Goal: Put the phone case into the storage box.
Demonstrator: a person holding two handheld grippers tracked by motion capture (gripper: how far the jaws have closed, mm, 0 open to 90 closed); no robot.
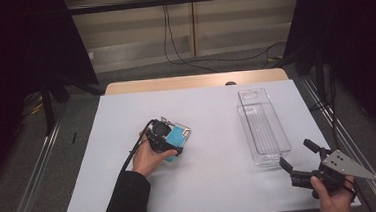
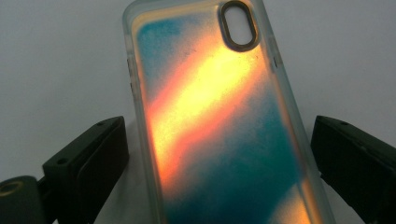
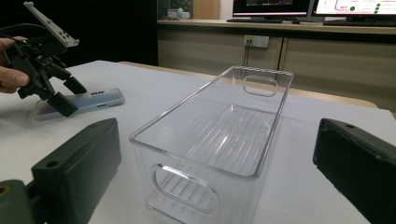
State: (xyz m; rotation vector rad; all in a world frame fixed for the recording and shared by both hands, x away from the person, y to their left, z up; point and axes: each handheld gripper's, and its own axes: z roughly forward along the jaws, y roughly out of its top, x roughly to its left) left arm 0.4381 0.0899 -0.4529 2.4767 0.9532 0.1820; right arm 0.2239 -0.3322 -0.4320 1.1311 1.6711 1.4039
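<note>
A phone case (image 1: 180, 133) with a teal and orange sheen and an oval camera hole lies flat on the white table (image 1: 211, 184), left of centre. My left gripper (image 1: 164, 140) stands open right over it. In the left gripper view the case (image 2: 219, 121) lies between the two jaws, which stand close beside its long edges. A clear plastic bin (image 1: 261, 126) stands empty at the right. My right gripper (image 1: 297, 154) is open just off the bin's near end, and the right gripper view looks along the bin (image 3: 224, 135) between its spread jaws.
The right gripper view also shows the left gripper (image 3: 56, 88) tilted down over the case (image 3: 93, 101). The table's wooden far edge (image 1: 194, 80) is bare. Metal rails (image 1: 35, 172) run along both sides of the table, and cables (image 1: 182, 56) lie on the floor behind.
</note>
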